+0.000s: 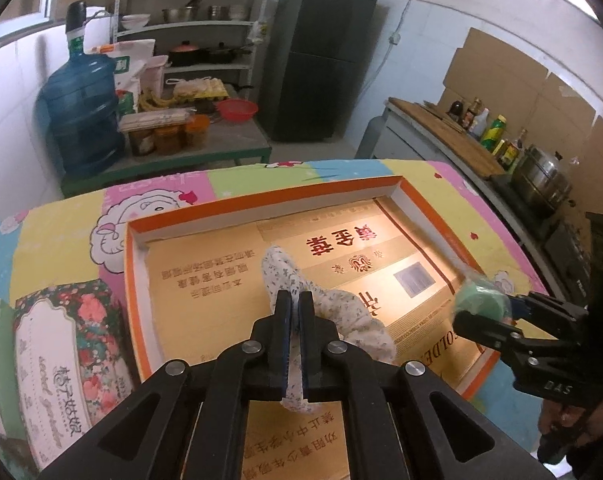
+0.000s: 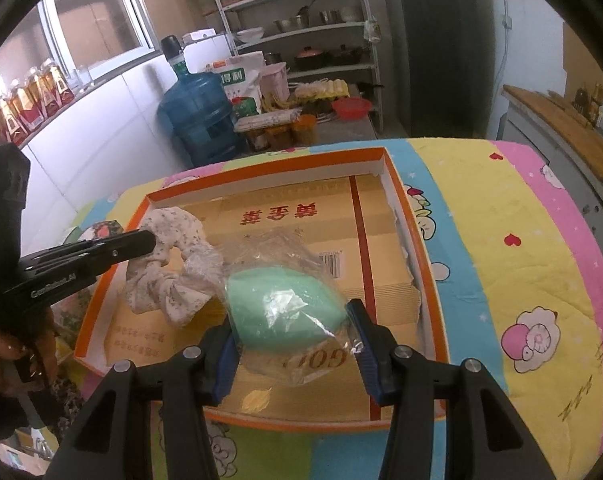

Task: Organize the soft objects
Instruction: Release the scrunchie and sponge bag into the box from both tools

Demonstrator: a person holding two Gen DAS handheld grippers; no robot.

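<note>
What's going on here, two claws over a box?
A person holds a claw in each hand over the orange-rimmed box. The left claw is shut on a floral fabric scrunchie. The right claw grips a green sponge in clear plastic wrap. Both items hang above the box's gold cardboard lining.

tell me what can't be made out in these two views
- Left wrist view: the left gripper covers part of the floral scrunchie.
- Left wrist view: the green sponge is blurred.
- Right wrist view: crinkled clear wrap veils the sponge; the right gripper hides the tray floor beneath.
</note>
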